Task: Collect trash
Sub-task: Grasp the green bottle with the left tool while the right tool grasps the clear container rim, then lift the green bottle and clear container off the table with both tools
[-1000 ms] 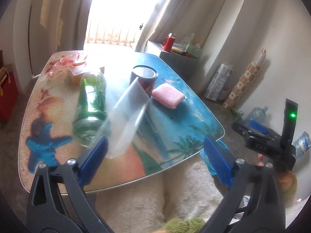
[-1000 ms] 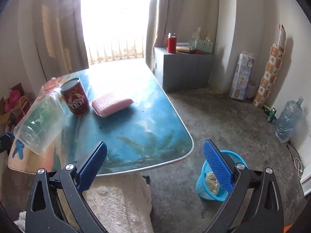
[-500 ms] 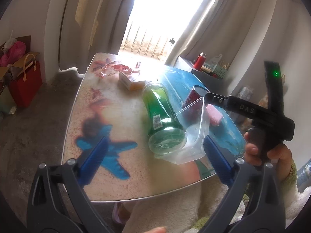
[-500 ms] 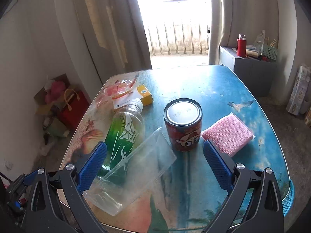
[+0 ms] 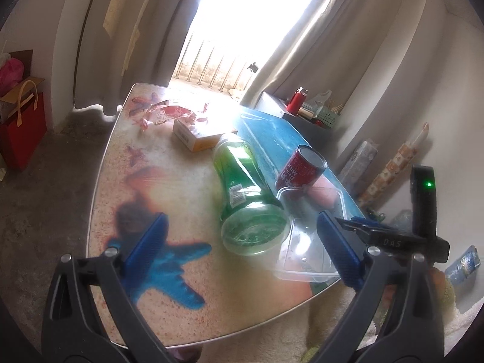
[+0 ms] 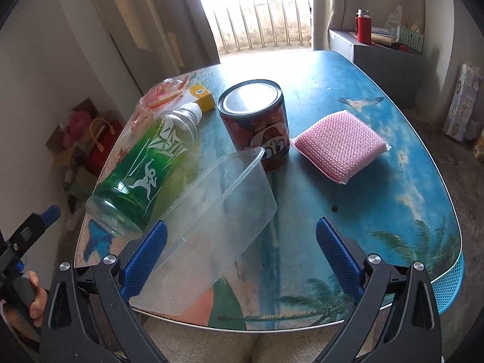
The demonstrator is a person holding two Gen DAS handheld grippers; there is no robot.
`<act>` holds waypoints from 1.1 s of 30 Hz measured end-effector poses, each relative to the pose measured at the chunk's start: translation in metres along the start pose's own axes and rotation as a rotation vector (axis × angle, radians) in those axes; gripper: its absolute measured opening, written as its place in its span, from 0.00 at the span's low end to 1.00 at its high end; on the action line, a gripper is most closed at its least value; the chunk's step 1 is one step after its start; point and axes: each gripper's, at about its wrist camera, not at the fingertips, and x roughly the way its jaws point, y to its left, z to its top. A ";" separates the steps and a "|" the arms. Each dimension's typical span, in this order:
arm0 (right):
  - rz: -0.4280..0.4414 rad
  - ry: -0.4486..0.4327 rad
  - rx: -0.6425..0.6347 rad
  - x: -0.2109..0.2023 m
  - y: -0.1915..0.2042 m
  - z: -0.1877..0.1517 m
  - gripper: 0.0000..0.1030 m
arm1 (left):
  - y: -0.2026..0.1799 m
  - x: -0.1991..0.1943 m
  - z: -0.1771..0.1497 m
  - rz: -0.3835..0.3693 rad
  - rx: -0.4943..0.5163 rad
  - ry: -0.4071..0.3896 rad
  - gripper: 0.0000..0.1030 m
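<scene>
A green plastic bottle (image 5: 242,181) (image 6: 145,163) lies on its side on the beach-print table (image 5: 136,166) (image 6: 363,205). A clear plastic container (image 5: 305,242) (image 6: 211,220) leans tilted against it at the near edge. Behind them stand a red can (image 5: 302,169) (image 6: 257,121), a pink sponge (image 6: 338,145), a yellow-white box (image 5: 193,137) (image 6: 201,96) and a red-clear wrapper (image 5: 169,113) (image 6: 160,96). My left gripper (image 5: 242,242) is open, facing the bottle's base. My right gripper (image 6: 242,239) is open, with the container's near end between its fingers.
A blue mesh basket (image 6: 450,284) sits on the floor past the table's right edge. A grey cabinet (image 6: 387,63) with a red flask (image 6: 363,27) stands at the back right. A red paper bag (image 5: 24,127) stands on the floor to the left.
Both grippers have swung left from the floor side toward the table and closed in on the bottle and the container. Both stayed open. The items on the table have not moved.
</scene>
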 end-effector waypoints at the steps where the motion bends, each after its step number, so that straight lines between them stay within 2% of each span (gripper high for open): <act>1: 0.001 0.012 0.009 0.002 -0.002 -0.004 0.90 | 0.000 0.002 0.003 -0.010 -0.002 -0.001 0.92; 6: -0.002 0.065 0.069 0.011 -0.016 -0.019 0.79 | -0.001 0.017 0.020 -0.048 -0.010 0.003 0.92; 9: -0.007 0.077 0.099 0.014 -0.022 -0.025 0.73 | -0.003 0.029 0.025 -0.026 0.001 0.029 0.92; 11: -0.008 0.085 0.120 0.015 -0.027 -0.029 0.69 | -0.006 0.041 0.029 0.015 0.027 0.069 0.92; 15: 0.009 0.096 0.163 0.017 -0.038 -0.032 0.57 | -0.015 0.069 0.028 0.143 0.128 0.164 0.92; 18: 0.024 0.093 0.177 0.019 -0.042 -0.032 0.47 | -0.019 0.079 0.021 0.190 0.187 0.198 0.91; 19: 0.025 0.092 0.178 0.020 -0.042 -0.033 0.43 | -0.021 0.081 0.019 0.205 0.202 0.206 0.85; 20: 0.032 0.091 0.180 0.021 -0.043 -0.033 0.42 | -0.022 0.084 0.018 0.218 0.212 0.217 0.75; 21: 0.037 0.090 0.183 0.021 -0.043 -0.033 0.37 | -0.022 0.086 0.016 0.228 0.214 0.233 0.72; 23: 0.046 0.087 0.188 0.022 -0.044 -0.033 0.31 | -0.019 0.087 0.012 0.241 0.201 0.253 0.58; 25: 0.055 0.088 0.194 0.022 -0.045 -0.033 0.25 | -0.016 0.087 0.009 0.251 0.187 0.270 0.52; 31: 0.095 0.095 0.221 0.020 -0.055 -0.035 0.11 | -0.010 0.070 0.001 0.230 0.122 0.286 0.51; 33: 0.097 0.094 0.226 0.018 -0.059 -0.037 0.09 | -0.010 0.062 -0.003 0.228 0.098 0.303 0.51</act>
